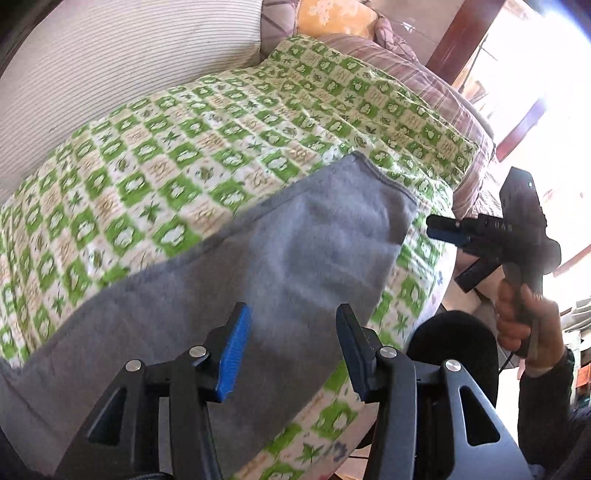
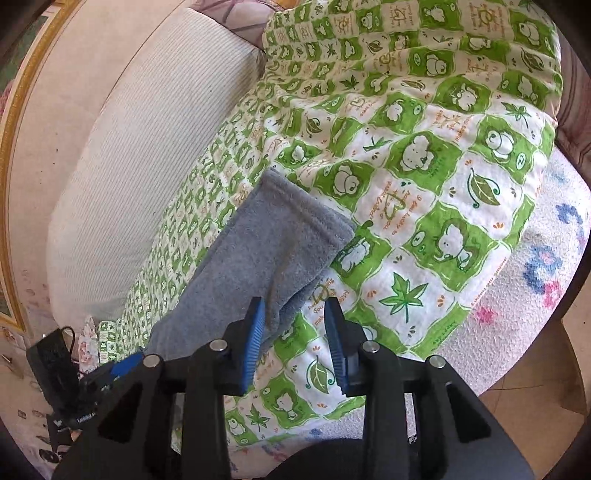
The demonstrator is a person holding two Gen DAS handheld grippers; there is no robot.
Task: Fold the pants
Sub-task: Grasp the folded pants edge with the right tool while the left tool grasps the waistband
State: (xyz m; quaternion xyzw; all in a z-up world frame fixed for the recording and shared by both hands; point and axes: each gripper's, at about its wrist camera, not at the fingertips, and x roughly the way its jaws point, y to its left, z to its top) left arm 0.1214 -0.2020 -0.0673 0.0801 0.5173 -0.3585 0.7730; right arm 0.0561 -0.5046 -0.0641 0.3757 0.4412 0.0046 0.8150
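The grey fleece pants (image 1: 236,280) lie flat in a long strip across the green-and-white checked blanket (image 1: 207,122), hem end at the upper right. My left gripper (image 1: 293,325) is open and empty, hovering just above the pants' near edge. My right gripper (image 1: 443,227) is seen off the blanket's right end, apart from the hem. In the right wrist view the pants (image 2: 273,243) run from the hem at centre down to the lower left. My right gripper (image 2: 293,325) is open and empty above the leg's near edge. The left gripper (image 2: 122,365) shows at the lower left.
A large white striped cushion (image 1: 110,70) lies along the far side of the blanket (image 2: 424,155). Plaid and yellow pillows (image 1: 340,18) sit at the far end. A white knitted cover (image 2: 517,302) hangs over the near right edge, with floor (image 2: 535,406) below.
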